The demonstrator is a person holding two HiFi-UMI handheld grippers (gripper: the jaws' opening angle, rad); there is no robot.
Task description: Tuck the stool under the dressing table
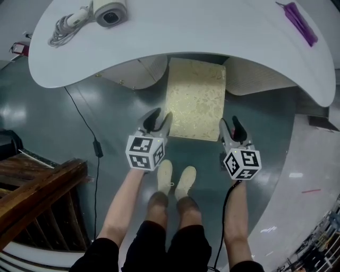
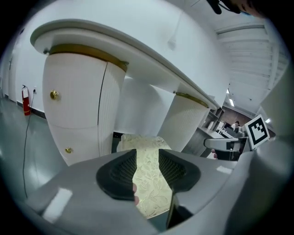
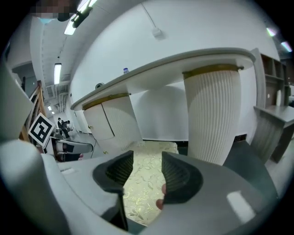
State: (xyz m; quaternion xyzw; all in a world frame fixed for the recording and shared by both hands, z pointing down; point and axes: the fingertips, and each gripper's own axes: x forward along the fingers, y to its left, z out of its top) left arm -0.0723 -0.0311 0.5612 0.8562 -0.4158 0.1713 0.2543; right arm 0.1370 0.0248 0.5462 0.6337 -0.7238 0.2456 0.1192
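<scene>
The stool (image 1: 195, 101), its seat covered in pale gold floral fabric, stands on the grey floor with its far end under the white dressing table (image 1: 202, 26). My left gripper (image 1: 158, 119) hovers over the stool's near left corner and my right gripper (image 1: 231, 126) over its near right corner. Both stand above the seat and apart from it. In the left gripper view the stool (image 2: 149, 183) shows through the gap of the left gripper (image 2: 147, 167), whose jaws are part open with nothing between them. The right gripper (image 3: 147, 172) likewise frames the stool (image 3: 142, 183), its jaws apart and empty.
White ribbed pedestals (image 2: 78, 110) (image 3: 213, 114) flank the knee space. A white device with a coiled cable (image 1: 109, 11) and a purple comb (image 1: 300, 22) lie on the tabletop. A black cable (image 1: 95, 146) runs over the floor; dark wooden furniture (image 1: 37, 191) stands left. The person's feet (image 1: 178, 178) are behind the stool.
</scene>
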